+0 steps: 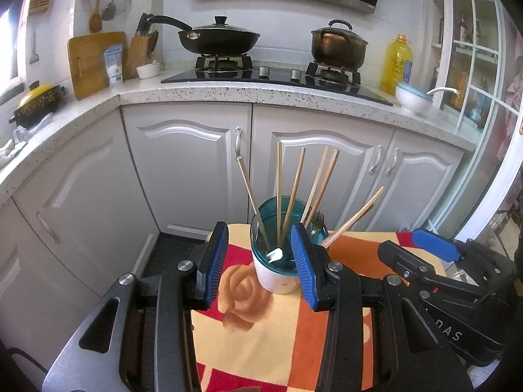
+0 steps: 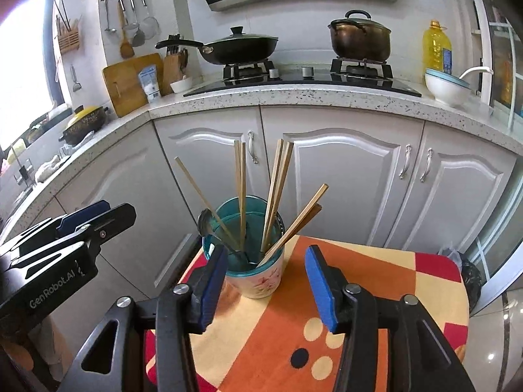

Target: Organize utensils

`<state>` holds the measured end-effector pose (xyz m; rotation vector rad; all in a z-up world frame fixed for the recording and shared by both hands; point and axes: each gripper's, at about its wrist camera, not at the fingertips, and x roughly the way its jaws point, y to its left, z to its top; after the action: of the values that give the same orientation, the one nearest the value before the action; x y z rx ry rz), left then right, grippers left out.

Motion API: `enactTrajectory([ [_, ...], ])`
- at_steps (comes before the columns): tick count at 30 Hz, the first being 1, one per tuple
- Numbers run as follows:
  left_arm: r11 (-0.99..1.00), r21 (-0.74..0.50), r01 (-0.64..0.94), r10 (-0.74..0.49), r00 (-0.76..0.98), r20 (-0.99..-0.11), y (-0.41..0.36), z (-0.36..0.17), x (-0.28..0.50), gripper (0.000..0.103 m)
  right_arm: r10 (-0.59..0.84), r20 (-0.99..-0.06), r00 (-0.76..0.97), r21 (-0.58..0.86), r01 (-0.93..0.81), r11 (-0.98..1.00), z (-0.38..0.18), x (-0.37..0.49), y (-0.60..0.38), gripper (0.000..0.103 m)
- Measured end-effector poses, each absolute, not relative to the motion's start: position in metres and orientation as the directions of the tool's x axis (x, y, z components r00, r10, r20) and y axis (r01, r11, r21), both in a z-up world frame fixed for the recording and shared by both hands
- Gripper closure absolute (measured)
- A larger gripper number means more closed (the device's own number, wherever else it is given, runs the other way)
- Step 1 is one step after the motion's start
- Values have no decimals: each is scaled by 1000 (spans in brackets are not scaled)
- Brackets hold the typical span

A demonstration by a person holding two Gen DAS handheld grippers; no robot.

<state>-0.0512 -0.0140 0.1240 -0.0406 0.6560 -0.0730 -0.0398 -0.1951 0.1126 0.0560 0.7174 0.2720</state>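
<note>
Teal rim: a white cup point(image 2: 253, 263) with a teal translucent collar stands on a small table covered in an orange, red and cream cloth point(image 2: 376, 281), at its far left corner.
Contents: wooden chopsticks point(image 2: 242, 196) fan out of the cup; a metal spoon point(image 2: 204, 222) leans at its left rim; the left view also shows a fork point(image 1: 318, 220) and a white spoon point(image 1: 274, 254) inside.
My left tongs point(image 1: 260, 261): spread wide, empty, the blue pads flanking the cup on both sides; I cannot tell whether they touch it.
My right tongs point(image 2: 266, 281): also spread wide and empty, just near of the cup, slightly to its right.
Cloth: I see no loose utensils lying on the visible part.
Progress: my judgement is that gathering is done or nearly so, since everything visible already stands in the cup.
Left to do: perhaps only steadying or moving the cup; the chopsticks still splay unevenly.
Background: white cabinets, speckled counter, a wok point(image 2: 240, 47) and a pot point(image 2: 359, 37) on the far stove.
</note>
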Motion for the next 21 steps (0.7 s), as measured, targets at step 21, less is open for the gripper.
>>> enactTrajectory([
  [21, 998, -50, 47, -68, 795, -603, -14, 123, -54, 64, 244, -653, 717, 142, -201, 969, 111, -39, -199, 45],
])
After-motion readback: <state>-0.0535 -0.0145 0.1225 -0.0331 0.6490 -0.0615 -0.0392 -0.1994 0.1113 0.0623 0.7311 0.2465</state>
